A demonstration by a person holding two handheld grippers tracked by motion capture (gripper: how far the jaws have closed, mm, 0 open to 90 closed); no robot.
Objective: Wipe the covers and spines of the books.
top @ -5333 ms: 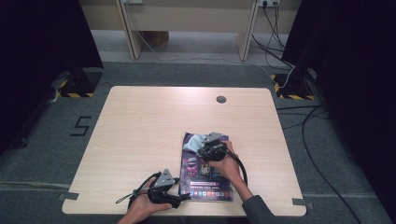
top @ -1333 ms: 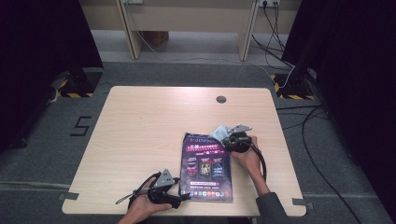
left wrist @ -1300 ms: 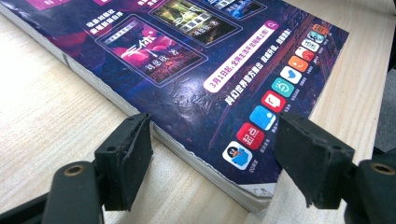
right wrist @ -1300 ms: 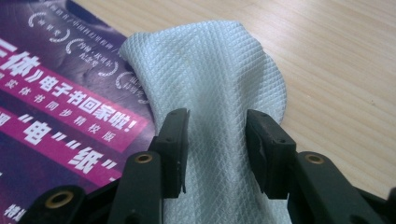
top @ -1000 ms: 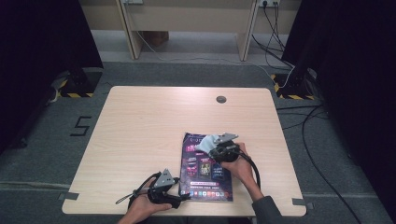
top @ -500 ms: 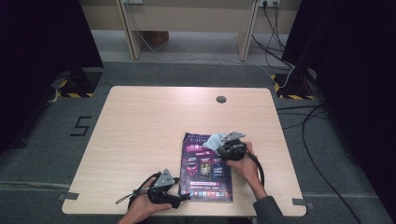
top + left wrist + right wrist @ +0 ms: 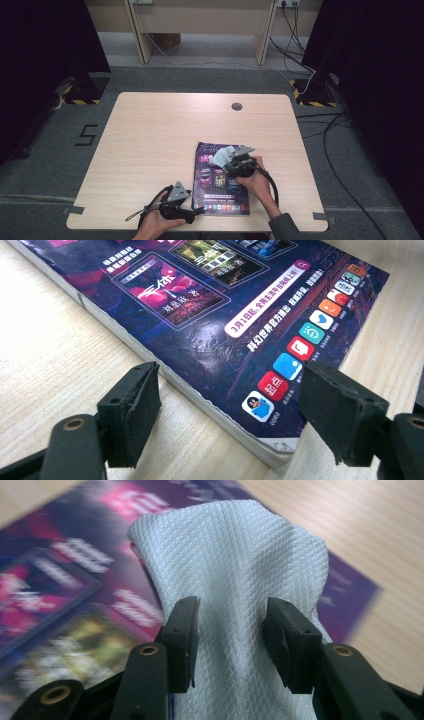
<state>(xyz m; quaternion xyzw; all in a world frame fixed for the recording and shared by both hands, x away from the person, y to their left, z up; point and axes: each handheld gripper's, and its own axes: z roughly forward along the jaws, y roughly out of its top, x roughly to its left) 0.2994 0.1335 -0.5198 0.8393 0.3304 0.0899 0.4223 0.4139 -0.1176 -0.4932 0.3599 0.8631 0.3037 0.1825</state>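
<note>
In the high view, your right gripper (image 7: 231,161) holds a white cloth (image 7: 220,155) on the magazine (image 7: 220,187) at lower centre, while your left gripper (image 7: 192,212) sits at its bottom-left corner. In the left gripper view, your jaws stand apart astride the magazine's (image 7: 210,315) near corner. In the right gripper view, your jaws pinch the cloth (image 7: 235,570), having just closed a little.

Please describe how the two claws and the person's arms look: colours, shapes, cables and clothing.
Both claws are black, each topped by a grey three-cornered plate. The left claw has chunky black jaws, with brass-coloured rivets on the arms that bear them; so does the right claw. A black cable loops from the right claw. A dark grey sleeve covers the right forearm.
</note>
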